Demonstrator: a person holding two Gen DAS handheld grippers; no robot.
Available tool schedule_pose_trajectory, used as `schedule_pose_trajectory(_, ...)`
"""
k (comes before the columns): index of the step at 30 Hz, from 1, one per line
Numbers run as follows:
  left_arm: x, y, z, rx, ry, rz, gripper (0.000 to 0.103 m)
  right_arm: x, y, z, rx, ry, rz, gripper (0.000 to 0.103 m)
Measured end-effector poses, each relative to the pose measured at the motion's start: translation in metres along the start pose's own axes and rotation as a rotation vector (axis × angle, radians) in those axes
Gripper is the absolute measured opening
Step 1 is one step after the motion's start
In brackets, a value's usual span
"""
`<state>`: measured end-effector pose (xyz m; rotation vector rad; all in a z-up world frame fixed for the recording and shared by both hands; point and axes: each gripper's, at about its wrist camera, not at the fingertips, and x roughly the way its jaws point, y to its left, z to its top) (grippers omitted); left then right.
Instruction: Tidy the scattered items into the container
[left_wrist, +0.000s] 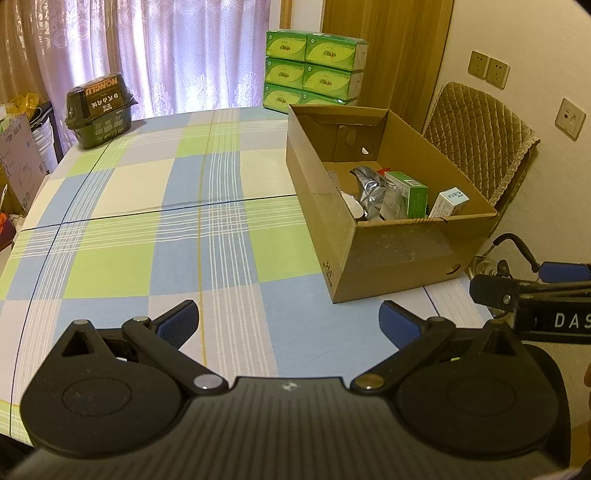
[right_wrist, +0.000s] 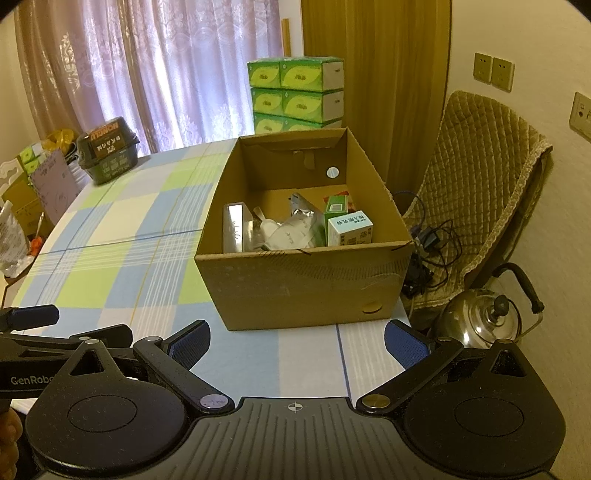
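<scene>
Brown cardboard box (right_wrist: 303, 284) sits open on the bench (left_wrist: 147, 206), on its right side, above a blue-green plaid cloth. Inside: green carton (right_wrist: 335, 210), white-blue carton (right_wrist: 350, 228), silver foil pouch (left_wrist: 371, 192), white packets (right_wrist: 291, 236). Left gripper (left_wrist: 290, 321) and right gripper (right_wrist: 297, 343) hover just short of the box, jaws wide apart, nothing held. Dark food tub (left_wrist: 99, 110) stands at the far left edge.
</scene>
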<state>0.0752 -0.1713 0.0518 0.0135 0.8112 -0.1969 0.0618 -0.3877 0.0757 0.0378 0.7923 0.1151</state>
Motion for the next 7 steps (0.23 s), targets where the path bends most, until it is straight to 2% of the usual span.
schedule_pose_trajectory(7, -0.0035, 0.0014, 0.0002, -0.003, -0.026, -0.006, 0.102, -0.0002, 0.0006, 0.0003, 0.0, -0.002, 0.002, 0.103)
